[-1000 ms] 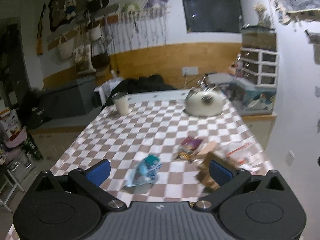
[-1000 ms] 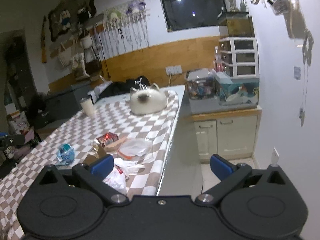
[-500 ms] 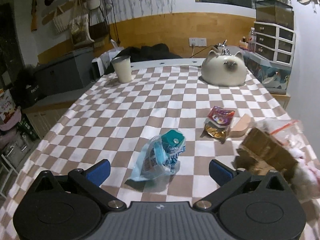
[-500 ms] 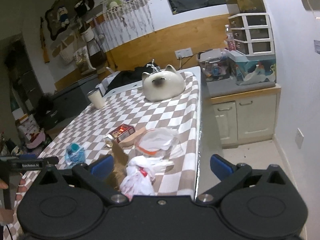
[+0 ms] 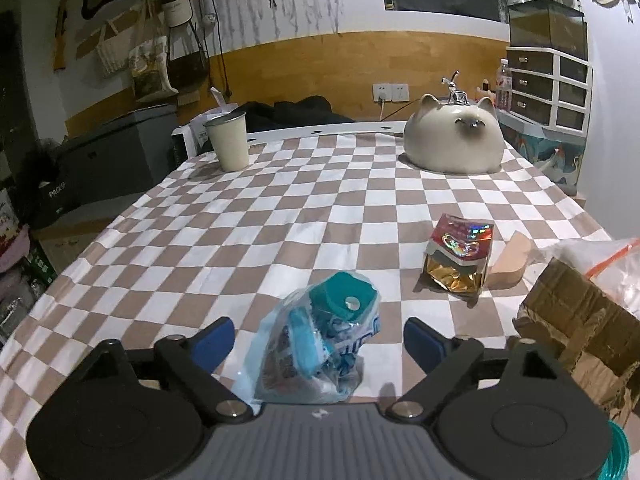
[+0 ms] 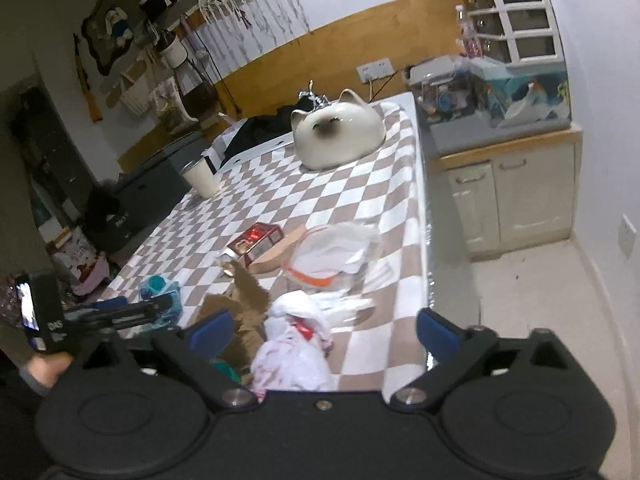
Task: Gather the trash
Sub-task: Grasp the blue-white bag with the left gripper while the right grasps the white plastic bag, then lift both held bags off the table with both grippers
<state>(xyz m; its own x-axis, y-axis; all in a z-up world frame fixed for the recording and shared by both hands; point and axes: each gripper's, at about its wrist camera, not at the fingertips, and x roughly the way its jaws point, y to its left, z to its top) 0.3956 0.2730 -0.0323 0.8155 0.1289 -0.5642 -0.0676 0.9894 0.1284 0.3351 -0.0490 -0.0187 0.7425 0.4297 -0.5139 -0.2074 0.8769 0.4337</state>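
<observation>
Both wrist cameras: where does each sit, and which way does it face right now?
Left wrist: on the left gripper, low over the checkered table, facing the blue wrapper between its open fingers.
Right wrist: on the right gripper, above the table's right edge, facing the white bag; left gripper visible.
Shared: cat ornament, cup, red packet.

The left gripper is held low and level, its jaws spread wide, blue pads well apart. In the right wrist view it shows side-on at the left, gripped from below by the left hand. The right gripper is also spread wide, its blue pads far apart, tilted downward.
</observation>
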